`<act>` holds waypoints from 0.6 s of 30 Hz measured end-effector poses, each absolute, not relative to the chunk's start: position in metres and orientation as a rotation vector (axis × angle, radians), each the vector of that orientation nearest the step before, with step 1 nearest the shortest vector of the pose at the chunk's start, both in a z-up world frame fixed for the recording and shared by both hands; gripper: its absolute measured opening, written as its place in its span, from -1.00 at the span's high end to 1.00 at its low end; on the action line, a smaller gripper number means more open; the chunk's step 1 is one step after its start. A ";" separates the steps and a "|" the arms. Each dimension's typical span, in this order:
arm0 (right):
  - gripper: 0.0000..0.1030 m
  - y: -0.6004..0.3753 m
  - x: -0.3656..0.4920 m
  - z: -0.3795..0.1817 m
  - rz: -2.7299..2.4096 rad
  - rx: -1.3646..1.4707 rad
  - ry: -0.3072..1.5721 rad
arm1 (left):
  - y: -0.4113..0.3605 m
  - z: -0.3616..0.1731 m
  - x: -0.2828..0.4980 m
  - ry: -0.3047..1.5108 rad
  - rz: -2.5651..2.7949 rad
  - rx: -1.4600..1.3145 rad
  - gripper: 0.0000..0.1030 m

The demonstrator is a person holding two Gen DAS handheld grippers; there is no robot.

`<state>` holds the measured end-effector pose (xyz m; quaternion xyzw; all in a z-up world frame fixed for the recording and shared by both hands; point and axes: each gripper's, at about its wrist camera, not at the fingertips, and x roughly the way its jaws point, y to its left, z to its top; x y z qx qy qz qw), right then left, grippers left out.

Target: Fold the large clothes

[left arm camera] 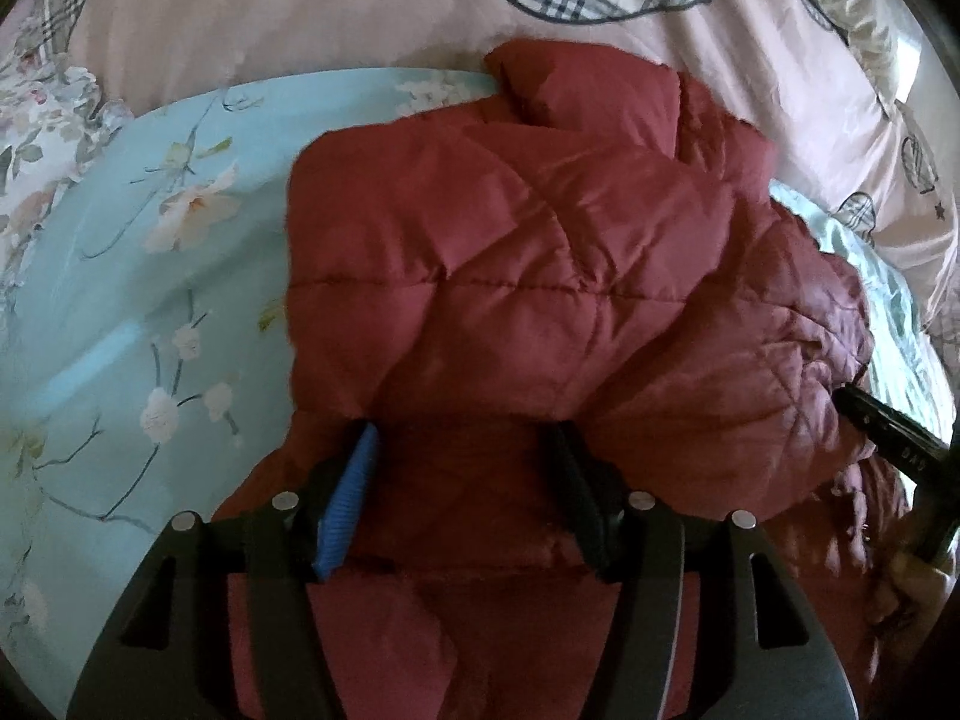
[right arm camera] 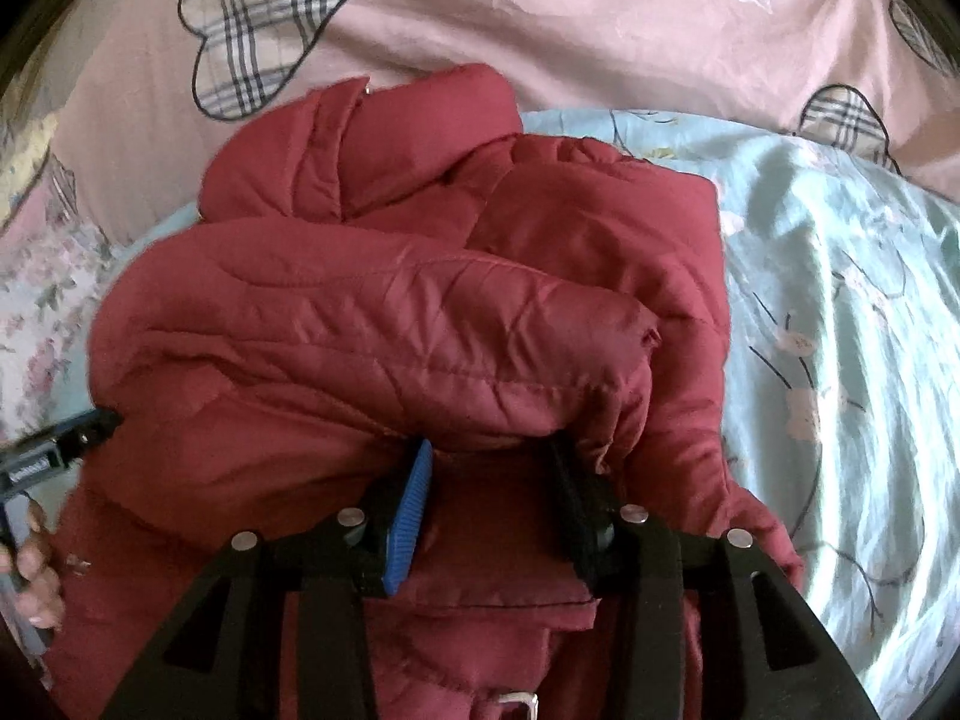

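A dark red quilted jacket [left arm camera: 510, 252] [right arm camera: 390, 324] lies bunched and folded over on a bed. My left gripper [left arm camera: 462, 438] is at its near edge. Its jaws stand wide apart and the tips are tucked under a fold. Jacket fabric lies loose between them, and the blue pad [left arm camera: 351, 498] shows bare. My right gripper [right arm camera: 492, 450] is at the other side, its jaws apart and its tips under the rolled sleeve fold. Fabric sits between its fingers without being pinched. Each gripper shows in the other's view: the right gripper [left arm camera: 888, 426] and the left gripper [right arm camera: 60, 438].
The jacket rests on a light blue floral sheet [left arm camera: 150, 240] [right arm camera: 840, 300]. Behind it lies a pink duvet [left arm camera: 300, 0] [right arm camera: 540, 12] with plaid hearts. A person's hand [right arm camera: 36, 570] holds the left gripper. A metal buckle [right arm camera: 519, 705] shows at the jacket's near edge.
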<state>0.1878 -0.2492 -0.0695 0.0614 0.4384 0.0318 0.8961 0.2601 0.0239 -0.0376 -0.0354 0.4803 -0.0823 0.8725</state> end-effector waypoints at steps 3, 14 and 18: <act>0.02 -0.255 0.168 -0.055 0.096 0.196 0.900 | 0.036 -0.027 0.242 0.991 -0.168 -0.113 -0.15; -0.17 -0.259 0.079 -0.031 0.156 0.329 0.901 | 0.072 -0.016 0.159 1.028 -0.123 -0.207 -0.15; -0.18 -0.260 0.060 -0.024 0.145 0.342 0.894 | 0.077 -0.009 0.139 1.018 -0.120 -0.218 -0.15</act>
